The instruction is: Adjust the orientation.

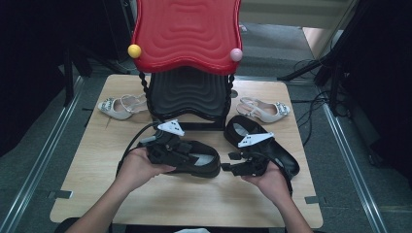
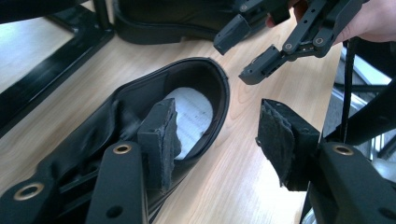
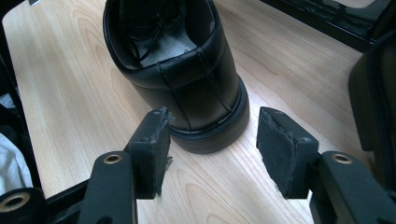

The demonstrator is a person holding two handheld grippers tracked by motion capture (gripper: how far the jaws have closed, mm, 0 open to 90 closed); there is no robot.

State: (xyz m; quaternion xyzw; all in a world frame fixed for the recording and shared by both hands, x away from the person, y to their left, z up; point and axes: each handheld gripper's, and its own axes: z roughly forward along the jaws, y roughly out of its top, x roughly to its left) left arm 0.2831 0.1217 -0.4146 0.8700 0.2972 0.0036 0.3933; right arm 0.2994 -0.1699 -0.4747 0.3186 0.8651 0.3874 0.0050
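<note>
A black leather shoe (image 1: 201, 164) lies on its sole in the middle of the wooden table (image 1: 97, 189), heel to the right. My left gripper (image 1: 188, 151) is over its opening, jaws open. In the left gripper view one pad (image 2: 159, 133) sits inside the shoe (image 2: 140, 102) above the pale insole, and the other pad (image 2: 280, 140) hangs outside over bare wood, so the shoe's side wall is between them, unpressed. My right gripper (image 1: 229, 161) stands open just right of the heel. In the right gripper view the heel (image 3: 196, 88) is a little ahead of the spread pads (image 3: 152, 149).
A second black shoe (image 1: 265, 145) lies behind my right hand. A red and black rack (image 1: 187, 58) stands at the back centre. One beige heeled sandal (image 1: 119, 107) is at the back left and another (image 1: 265, 110) at the back right. The near table edge runs behind my forearms.
</note>
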